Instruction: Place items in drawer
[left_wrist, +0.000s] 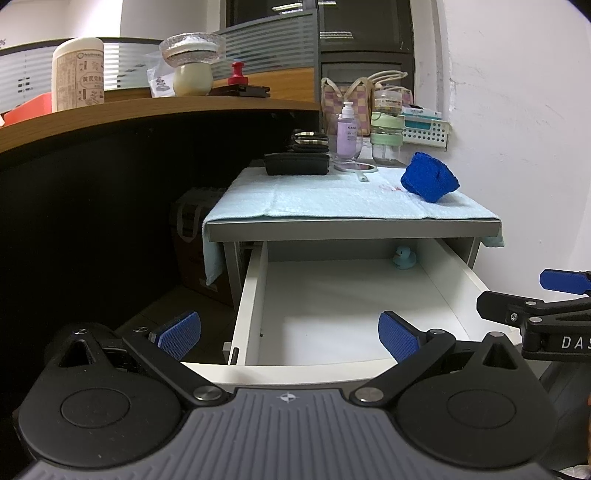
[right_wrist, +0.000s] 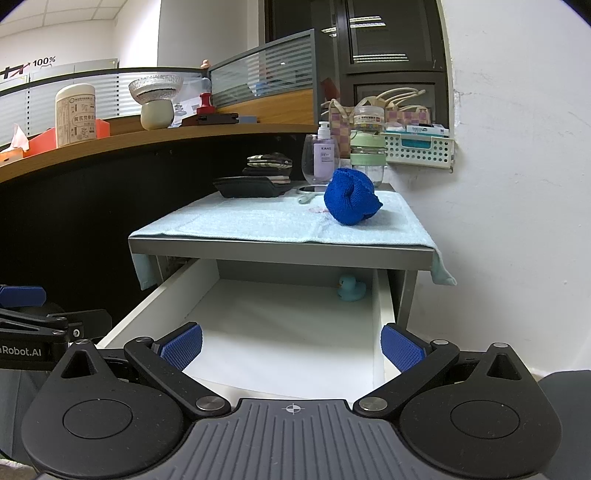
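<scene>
Drawer (left_wrist: 332, 314), white, pulled out beneath the towel-covered cabinet top (left_wrist: 332, 206); its front edge is cut off behind both claws. Contents: one pale blue rubber duck (left_wrist: 404, 257) at the back right corner, half shadowed. Blue knitted item (right_wrist: 351, 197) lies on the towel above the drawer, right side; its exact kind is hard to make out. Left claw (left_wrist: 290, 338) and right claw (right_wrist: 291, 347) hover at the drawer's front, jaws apart, empty, well short of the knitted item.
</scene>
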